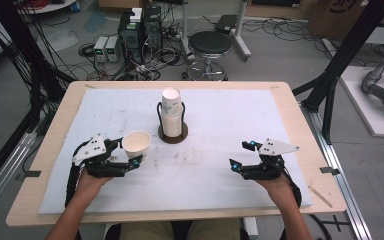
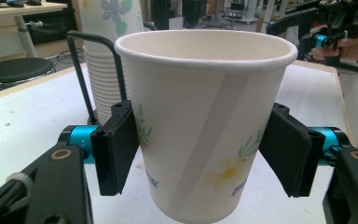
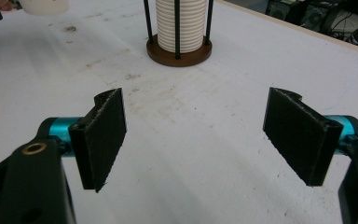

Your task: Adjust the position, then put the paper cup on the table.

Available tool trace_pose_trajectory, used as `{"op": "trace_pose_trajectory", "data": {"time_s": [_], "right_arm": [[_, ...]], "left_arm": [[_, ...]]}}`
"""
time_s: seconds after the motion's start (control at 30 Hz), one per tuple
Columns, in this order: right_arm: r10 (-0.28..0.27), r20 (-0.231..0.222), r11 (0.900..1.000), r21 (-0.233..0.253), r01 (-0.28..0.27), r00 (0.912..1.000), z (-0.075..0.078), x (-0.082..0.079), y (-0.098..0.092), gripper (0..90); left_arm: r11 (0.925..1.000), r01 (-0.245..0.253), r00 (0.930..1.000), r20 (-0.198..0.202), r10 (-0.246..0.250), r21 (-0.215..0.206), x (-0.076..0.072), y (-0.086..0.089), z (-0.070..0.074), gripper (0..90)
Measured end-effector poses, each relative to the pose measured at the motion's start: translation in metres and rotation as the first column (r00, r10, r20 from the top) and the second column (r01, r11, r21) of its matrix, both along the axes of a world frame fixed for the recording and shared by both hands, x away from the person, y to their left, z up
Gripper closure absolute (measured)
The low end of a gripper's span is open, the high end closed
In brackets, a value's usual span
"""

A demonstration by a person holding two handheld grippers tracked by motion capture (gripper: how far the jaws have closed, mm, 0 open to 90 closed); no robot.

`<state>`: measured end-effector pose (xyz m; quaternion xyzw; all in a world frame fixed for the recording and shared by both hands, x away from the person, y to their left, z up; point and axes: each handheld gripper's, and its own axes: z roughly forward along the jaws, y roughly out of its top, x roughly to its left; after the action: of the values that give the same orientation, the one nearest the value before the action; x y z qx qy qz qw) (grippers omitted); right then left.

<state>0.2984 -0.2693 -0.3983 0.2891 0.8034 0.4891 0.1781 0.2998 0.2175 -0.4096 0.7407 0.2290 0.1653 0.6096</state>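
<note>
One paper cup (image 2: 205, 121) sits upright between the left gripper (image 2: 205, 154) pads, pinched at mid-wall, near the front-left of the worktop (image 1: 220, 180). Light and thin-walled, it probably crushes under hard squeezing; mid-height suits it. Behind stands the cup stack (image 1: 172, 116) in its holder. Right gripper (image 3: 200, 140) is spread, empty.
</note>
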Motion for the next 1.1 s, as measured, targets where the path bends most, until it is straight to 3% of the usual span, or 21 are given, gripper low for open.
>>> {"op": "trace_pose_trajectory", "data": {"time_s": [0.4, 0.67, 0.77, 1.0, 1.1], "right_arm": [[-0.019, 0.003, 1.000, 0.011, 0.019, 0.9998, 0.000, -0.002, -0.006, 21.9], [-0.016, 0.000, 1.000, 0.009, 0.016, 0.9999, -0.001, -0.004, -0.008, 21.9], [-0.018, 0.004, 1.000, 0.011, 0.018, 0.9998, 0.000, -0.005, -0.009, 21.9], [-0.017, 0.005, 1.000, 0.015, 0.017, 0.9998, -0.001, -0.005, -0.009, 21.9], [-0.011, 0.006, 1.000, 0.016, 0.011, 0.9999, -0.001, -0.006, -0.009, 21.9]], "left_arm": [[0.9989, -0.037, 0.9992, 0.017, 0.037, -0.029, 0.005, 0.007, -0.002, 30.8], [0.9946, -0.086, 0.9958, 0.026, 0.087, -0.059, 0.013, 0.017, -0.005, 30.9], [0.9940, -0.098, 0.9948, 0.025, 0.099, -0.049, 0.017, 0.020, -0.007, 30.9], [0.9909, -0.133, 0.9911, 0.001, 0.133, -0.017, 0.027, 0.021, -0.014, 31.1], [0.9897, -0.141, 0.9896, -0.032, 0.140, -0.023, 0.033, 0.023, -0.019, 31.5]]}}
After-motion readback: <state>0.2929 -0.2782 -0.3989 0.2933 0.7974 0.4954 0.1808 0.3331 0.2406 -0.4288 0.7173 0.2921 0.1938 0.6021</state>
